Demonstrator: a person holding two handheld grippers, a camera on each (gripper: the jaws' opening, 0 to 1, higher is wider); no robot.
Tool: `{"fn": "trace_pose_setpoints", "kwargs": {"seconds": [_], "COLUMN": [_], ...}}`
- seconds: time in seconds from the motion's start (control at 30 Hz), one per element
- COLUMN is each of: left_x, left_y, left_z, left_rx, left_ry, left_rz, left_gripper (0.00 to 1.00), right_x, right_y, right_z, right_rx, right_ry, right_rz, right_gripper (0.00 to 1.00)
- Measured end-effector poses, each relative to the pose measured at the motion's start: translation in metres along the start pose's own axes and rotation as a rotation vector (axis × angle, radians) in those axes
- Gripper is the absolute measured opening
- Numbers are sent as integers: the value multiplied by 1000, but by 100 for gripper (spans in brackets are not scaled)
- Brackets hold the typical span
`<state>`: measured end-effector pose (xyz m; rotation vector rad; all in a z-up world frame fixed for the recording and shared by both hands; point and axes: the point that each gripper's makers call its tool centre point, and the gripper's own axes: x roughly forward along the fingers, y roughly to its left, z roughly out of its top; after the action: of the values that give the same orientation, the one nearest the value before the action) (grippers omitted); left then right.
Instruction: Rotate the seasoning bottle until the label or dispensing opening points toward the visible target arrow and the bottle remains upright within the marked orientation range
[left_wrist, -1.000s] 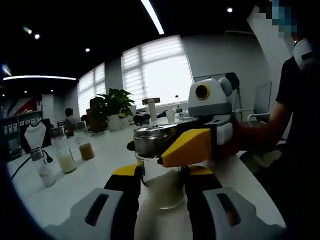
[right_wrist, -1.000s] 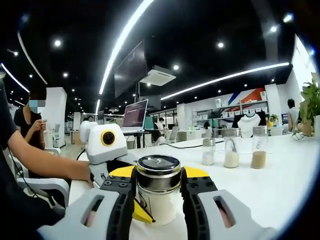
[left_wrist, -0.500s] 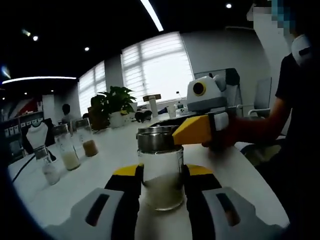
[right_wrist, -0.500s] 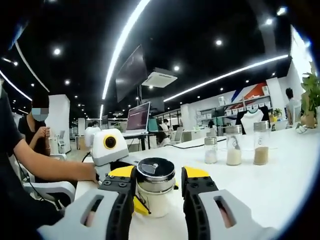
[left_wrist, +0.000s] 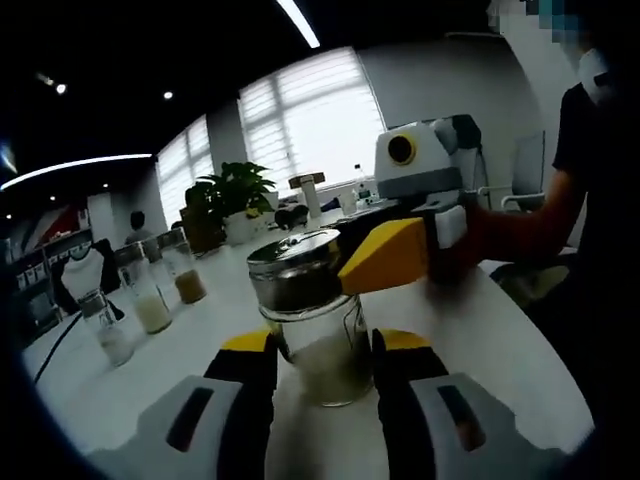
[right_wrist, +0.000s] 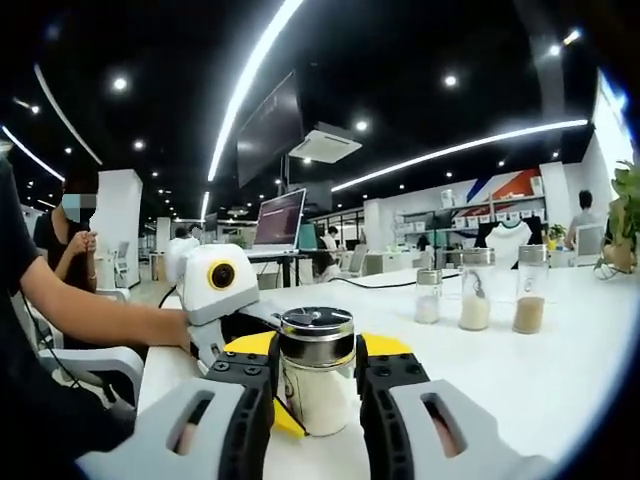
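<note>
Two grippers are set about one seasoning bottle (left_wrist: 312, 325) on a white table (left_wrist: 190, 345). In the left gripper view the left gripper (left_wrist: 325, 370) is seen with its jaws on either side of the glass body, close against it; whether the bottle is actually clamped cannot be told. The bottle appears tilted there, which may be the camera's own roll. From the right side the right gripper (left_wrist: 385, 255) is brought in at the metal lid, its yellow jaw lying beside the lid's edge, and a hand (left_wrist: 500, 240) is seen behind it.

In the right gripper view the bottle (right_wrist: 316, 370) stands upright between that gripper's jaws, which are drawn narrow beside the lid and upper glass; contact cannot be confirmed. Open tabletop lies to the right, up to three smaller shakers (right_wrist: 475, 295) well apart from the bottle. No label or opening direction can be made out. A forearm (right_wrist: 100, 320) reaches in from the left.
</note>
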<state>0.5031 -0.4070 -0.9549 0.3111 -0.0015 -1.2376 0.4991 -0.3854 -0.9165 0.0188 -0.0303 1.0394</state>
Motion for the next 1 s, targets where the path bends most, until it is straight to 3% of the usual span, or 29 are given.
{"fn": "trace_pose_setpoints", "kwargs": {"seconds": [0.17,0.3,0.43,0.67,0.77,1.0], "left_x": [-4,-5,-6,-8,-12,-28], "left_y": [5,7,7,10,14,37], "left_z": [9,12,12,11,10,2], "left_rx": [-10,-35,-71,-107,-122,-130], "left_ry": [-45,-62,-66,-61,-60,-38], "left_rz": [36,40,34,24,19,78], "left_gripper": [39,38,37,36,35,35], "right_x": [-14,-25,-33,-42,-47,-60], "right_y": [-10,-19,-28,-32,-35,-46], "right_z": [20,23,26,23,17,3], "right_rx": [30,4,36,11,-30,-61], "right_ry": [-98,-75,-95,-69,-25,28], "right_rz": [-22,-48,-66,-95,-104,-120], "right_gripper": [31,31,30,31,34,43]}}
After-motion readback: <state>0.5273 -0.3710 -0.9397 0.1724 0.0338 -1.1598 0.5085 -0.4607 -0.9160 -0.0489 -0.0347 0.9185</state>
